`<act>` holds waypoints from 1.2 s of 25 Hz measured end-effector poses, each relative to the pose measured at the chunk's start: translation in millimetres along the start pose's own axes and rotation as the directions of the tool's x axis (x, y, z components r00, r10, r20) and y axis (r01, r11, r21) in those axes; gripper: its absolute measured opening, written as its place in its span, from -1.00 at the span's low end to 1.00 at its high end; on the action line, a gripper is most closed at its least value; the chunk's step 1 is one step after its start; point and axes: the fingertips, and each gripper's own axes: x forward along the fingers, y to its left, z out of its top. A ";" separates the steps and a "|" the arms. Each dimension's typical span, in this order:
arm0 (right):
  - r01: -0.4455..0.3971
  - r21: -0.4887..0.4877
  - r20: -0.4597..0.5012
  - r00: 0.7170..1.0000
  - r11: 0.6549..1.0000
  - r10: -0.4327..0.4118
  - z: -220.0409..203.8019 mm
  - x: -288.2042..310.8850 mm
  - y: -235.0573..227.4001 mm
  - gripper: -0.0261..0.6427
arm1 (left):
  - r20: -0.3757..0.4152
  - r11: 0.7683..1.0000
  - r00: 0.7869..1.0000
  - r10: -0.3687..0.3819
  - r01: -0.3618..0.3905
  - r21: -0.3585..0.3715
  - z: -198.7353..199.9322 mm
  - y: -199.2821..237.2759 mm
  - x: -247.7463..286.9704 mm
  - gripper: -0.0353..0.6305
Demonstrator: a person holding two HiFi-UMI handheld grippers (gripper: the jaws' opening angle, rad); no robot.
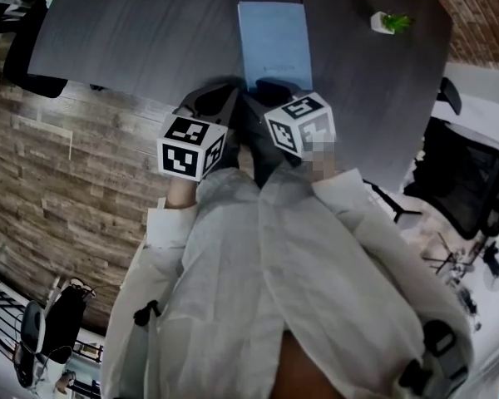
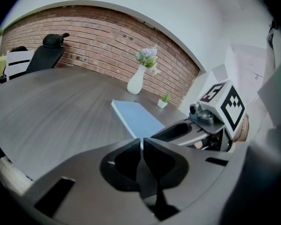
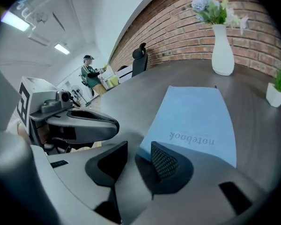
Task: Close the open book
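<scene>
The light blue book (image 1: pixel 274 44) is laid closed and flat on the dark table (image 1: pixel 133 32). Its long axis runs from the near edge toward the far one, and "notebook" is printed on the cover. The right gripper (image 3: pixel 139 148) is held with its jaws wide apart, with the book's near corner seen between them but not pressed. The left gripper (image 2: pixel 141 143) is closed on nothing.

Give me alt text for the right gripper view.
A closed light blue rectangular notebook lies flat on the dark grey wooden table, its near corner showing between the open jaws of the right gripper. A white ceramic vase of flowers stands behind it.
</scene>
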 end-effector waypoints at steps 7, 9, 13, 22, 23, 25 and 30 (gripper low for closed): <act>0.015 0.065 0.034 0.999 0.998 -0.017 6.8 -7.7 2.4 -0.50 | 0.003 0.998 0.999 -0.040 0.040 0.039 12.5 3.9 -9.2 -0.83; 0.018 0.082 0.057 0.998 0.996 -0.023 10.4 -11.0 3.5 -0.50 | 0.020 0.997 0.997 -0.068 0.067 0.028 17.8 3.3 -11.4 -0.83; 0.021 0.110 0.113 0.993 0.994 -0.033 19.1 -20.4 4.3 -0.50 | 0.016 0.992 0.994 -0.111 0.110 0.059 25.5 -2.5 -12.1 -0.83; 0.031 0.181 0.273 0.959 0.983 -0.080 50.1 -65.5 -5.6 -0.50 | 0.019 0.976 0.988 -0.156 0.151 0.158 47.3 -25.8 -12.5 -0.83; 0.020 0.179 0.291 0.954 0.984 -0.072 53.8 -70.8 -5.6 -0.50 | 0.026 0.976 0.987 -0.160 0.154 0.152 50.6 -28.3 -13.1 -0.83; -0.010 0.166 0.326 0.944 0.986 -0.045 61.7 -80.7 -4.7 -0.50 | 0.043 0.978 0.985 -0.166 0.159 0.135 58.3 -32.8 -14.3 -0.85; -0.059 0.136 0.421 0.907 0.989 -0.004 82.5 -110.2 -4.9 -0.54 | 0.085 0.978 0.983 -0.165 0.152 0.141 79.6 -44.8 -17.4 -0.86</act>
